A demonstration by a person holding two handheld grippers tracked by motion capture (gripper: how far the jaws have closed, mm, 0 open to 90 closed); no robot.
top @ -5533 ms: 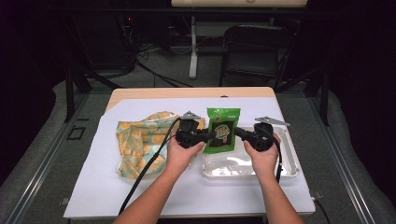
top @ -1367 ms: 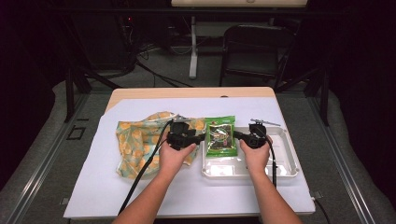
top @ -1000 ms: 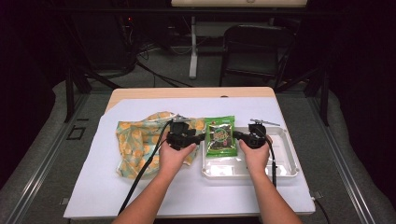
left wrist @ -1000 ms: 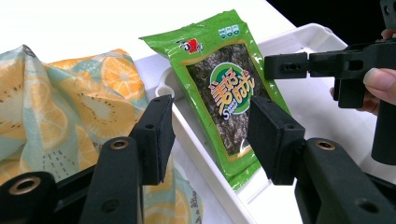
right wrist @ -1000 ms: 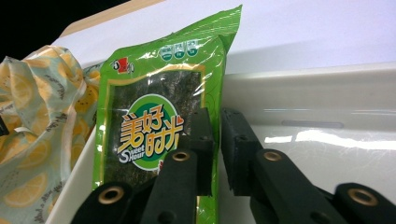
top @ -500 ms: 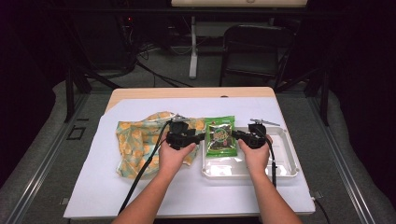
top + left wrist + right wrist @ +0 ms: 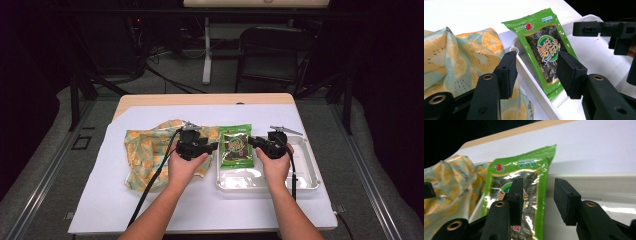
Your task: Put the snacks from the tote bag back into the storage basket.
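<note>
Fruit-print cloth (image 7: 150, 155): crumpled, left part of the white tabletop (image 7: 200, 205). Left tongs (image 7: 214, 147): spread, empty, just left of the packet, above the cloth's right edge. Green seaweed snack packet (image 7: 236, 146): lying in the left end of the white tray (image 7: 307, 175), far end over the rim. Right tongs (image 7: 252, 142): jaws just been opening, now spread, at the packet's right edge, nothing pinched.

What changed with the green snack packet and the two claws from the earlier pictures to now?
The green snack packet, earlier held upright between both claws, now lies lowered into the white tray. The right claw has just been opening and let it go; the left claw is open too. The fruit-print cloth stayed put.
</note>
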